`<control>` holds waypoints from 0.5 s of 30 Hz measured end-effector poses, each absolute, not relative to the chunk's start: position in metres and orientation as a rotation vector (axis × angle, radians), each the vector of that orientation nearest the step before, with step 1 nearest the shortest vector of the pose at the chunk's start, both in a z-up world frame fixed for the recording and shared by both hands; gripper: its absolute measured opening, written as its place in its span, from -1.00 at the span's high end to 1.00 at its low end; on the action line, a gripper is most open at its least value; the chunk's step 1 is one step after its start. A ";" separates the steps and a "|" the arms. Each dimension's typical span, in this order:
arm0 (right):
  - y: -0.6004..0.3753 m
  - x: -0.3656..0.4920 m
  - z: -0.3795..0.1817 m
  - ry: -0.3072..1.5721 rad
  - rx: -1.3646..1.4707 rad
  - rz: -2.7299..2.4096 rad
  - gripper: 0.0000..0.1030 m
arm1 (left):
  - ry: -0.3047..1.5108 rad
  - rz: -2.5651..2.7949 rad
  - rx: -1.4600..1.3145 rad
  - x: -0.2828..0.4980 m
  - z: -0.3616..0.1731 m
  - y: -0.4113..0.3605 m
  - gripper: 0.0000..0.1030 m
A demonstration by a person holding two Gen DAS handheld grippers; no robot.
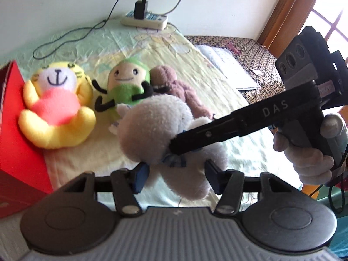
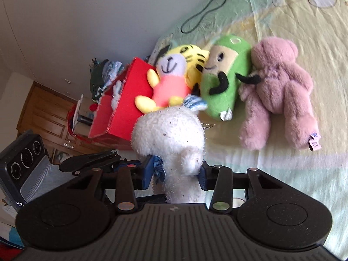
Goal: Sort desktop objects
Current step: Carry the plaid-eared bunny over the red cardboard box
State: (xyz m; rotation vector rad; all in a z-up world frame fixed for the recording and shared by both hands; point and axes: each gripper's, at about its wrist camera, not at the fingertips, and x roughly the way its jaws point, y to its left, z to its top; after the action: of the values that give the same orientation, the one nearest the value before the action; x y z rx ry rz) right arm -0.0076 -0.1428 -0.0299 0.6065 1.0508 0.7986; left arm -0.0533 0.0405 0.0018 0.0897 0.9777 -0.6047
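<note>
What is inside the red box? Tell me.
In the right wrist view the red box stands open, with something pale blue-white poking up at its near wall. Its floor and any deeper contents are hidden.

The fluffy toy (image 2: 169, 130) is white, with a blue denim bow (image 2: 157, 167) at its neck. Behind it, the tiger (image 1: 55, 106) is yellow with black stripes, a white face and a coral body. Right of the tiger, the pea-pod doll (image 1: 126, 84) is green with black limbs, and the bear (image 2: 280, 91) is dusty pink. Left of the tiger, the box (image 1: 19, 130) is red. The bedsheet (image 2: 282, 174) is pale green and yellow.
</note>
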 end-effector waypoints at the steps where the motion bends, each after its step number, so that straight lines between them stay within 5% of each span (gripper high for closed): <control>1: -0.139 -0.009 -0.021 1.017 0.610 0.804 0.15 | 0.942 -0.608 0.093 -0.053 0.012 0.044 -0.14; 15: 0.026 0.009 0.039 0.673 0.660 0.920 0.16 | 0.629 -0.495 0.214 -0.044 0.109 0.209 -0.39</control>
State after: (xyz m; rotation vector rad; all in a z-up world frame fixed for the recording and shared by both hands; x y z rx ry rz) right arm 0.0085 0.0265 0.0392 0.6601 0.6729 0.9203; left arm -0.0442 0.2093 0.1093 0.2141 0.6290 -0.4948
